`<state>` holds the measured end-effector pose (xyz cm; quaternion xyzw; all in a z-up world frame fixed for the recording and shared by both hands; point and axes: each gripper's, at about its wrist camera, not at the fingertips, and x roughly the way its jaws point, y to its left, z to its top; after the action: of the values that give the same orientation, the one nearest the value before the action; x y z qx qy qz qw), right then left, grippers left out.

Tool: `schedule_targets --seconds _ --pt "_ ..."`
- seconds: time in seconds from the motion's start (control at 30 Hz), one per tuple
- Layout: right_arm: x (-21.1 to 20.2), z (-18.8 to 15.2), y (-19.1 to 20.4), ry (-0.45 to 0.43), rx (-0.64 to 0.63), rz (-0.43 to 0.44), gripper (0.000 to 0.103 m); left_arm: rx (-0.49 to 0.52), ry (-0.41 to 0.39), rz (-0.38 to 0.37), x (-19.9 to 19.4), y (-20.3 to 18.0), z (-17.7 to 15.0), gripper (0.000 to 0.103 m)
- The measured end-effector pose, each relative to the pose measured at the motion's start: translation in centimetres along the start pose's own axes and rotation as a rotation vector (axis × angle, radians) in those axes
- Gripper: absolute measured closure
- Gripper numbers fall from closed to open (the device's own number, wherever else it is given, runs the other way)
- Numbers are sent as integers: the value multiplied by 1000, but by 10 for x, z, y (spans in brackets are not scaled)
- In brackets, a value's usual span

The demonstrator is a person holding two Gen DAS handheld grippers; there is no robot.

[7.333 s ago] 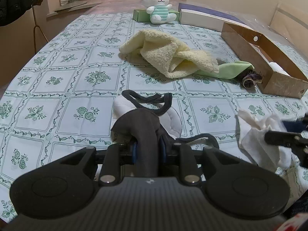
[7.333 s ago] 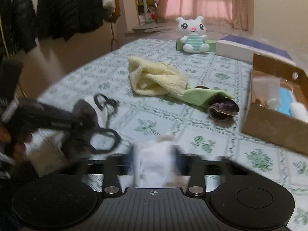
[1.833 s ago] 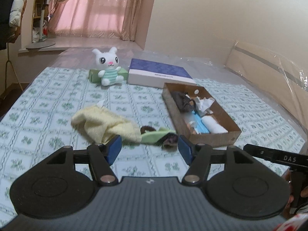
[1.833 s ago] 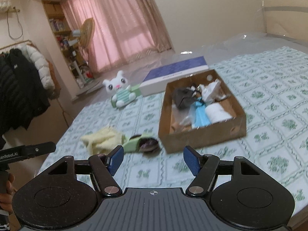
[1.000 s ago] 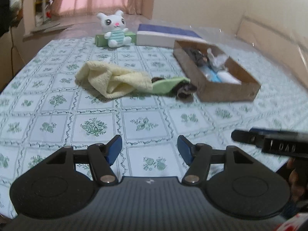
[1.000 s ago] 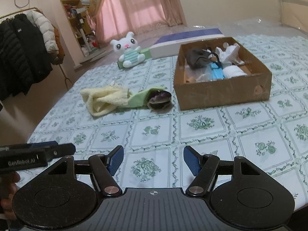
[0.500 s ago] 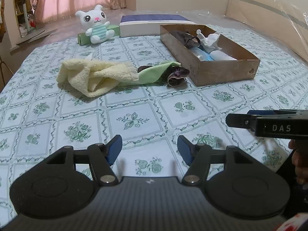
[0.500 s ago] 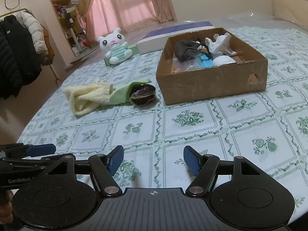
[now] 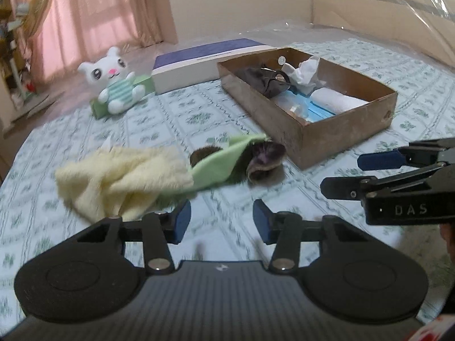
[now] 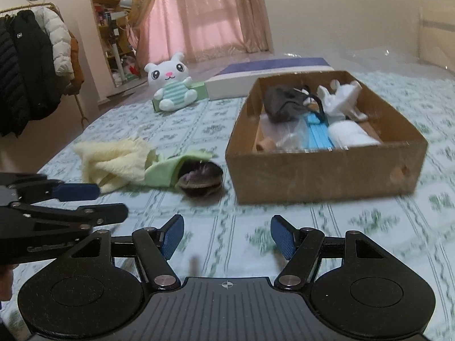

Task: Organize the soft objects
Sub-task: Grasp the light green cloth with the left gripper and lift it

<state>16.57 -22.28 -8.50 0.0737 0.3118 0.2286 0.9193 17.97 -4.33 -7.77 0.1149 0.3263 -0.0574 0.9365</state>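
Both grippers hang low over the bed [image 9: 216, 130] with nothing in them, and this looks like an approach to the pile of cloth left outside the box. The left gripper [image 9: 219, 221] has its jaws parted with only the patterned cover between the blue pads; they have just been closing somewhat, on nothing. The right gripper [image 10: 227, 237] has its jaws set wider, also empty.

The cardboard box [image 10: 321, 170] lies ahead and to the right of the right jaws. It already holds a dark grey mask [image 10: 284, 103], a white crumpled cloth [image 10: 341, 96], a blue item and a white roll, so it reads as the collecting place. That would explain why the loose pieces nearer the jaws are the ones being faced.

Those pieces lie just ahead and left of the left jaws: a yellow towel [image 9: 125, 176] bunched on the bed, a green cloth [image 9: 224, 162] overlapping its right end, and a dark fuzzy item [image 9: 266, 159] at the green cloth's far tip, near the box wall but not touching it. Together they form one strip whose long axis runs across the left view, from the towel to the dark end, which points toward the box.

A plush rabbit [image 9: 113, 85] sits upright farther off, well beyond both jaws, leaning on a green box [image 9: 142, 81].
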Motion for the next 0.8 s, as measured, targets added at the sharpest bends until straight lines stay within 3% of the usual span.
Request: schedule_targets --seconds 0.1,0.17,0.37,0.53,0.6,0.8 --pt "12 6 -2 -15 -17 0 37 35 -4 2 19 0 8 63" --pt "19 10 -3 -20 -26 2 44 46 -6 3 29 0 14 63" --pt "36 16 -13 -18 7 3 45 79 -18 9 56 2 25 63" --pt "41 16 -25 -1 64 9 45 98 19 9 77 2 25 63" --pt "42 16 -27 6 75 5 45 78 49 9 83 6 22 91" --pt "39 12 -27 18 86 9 45 34 55 -16 61 17 2 97"
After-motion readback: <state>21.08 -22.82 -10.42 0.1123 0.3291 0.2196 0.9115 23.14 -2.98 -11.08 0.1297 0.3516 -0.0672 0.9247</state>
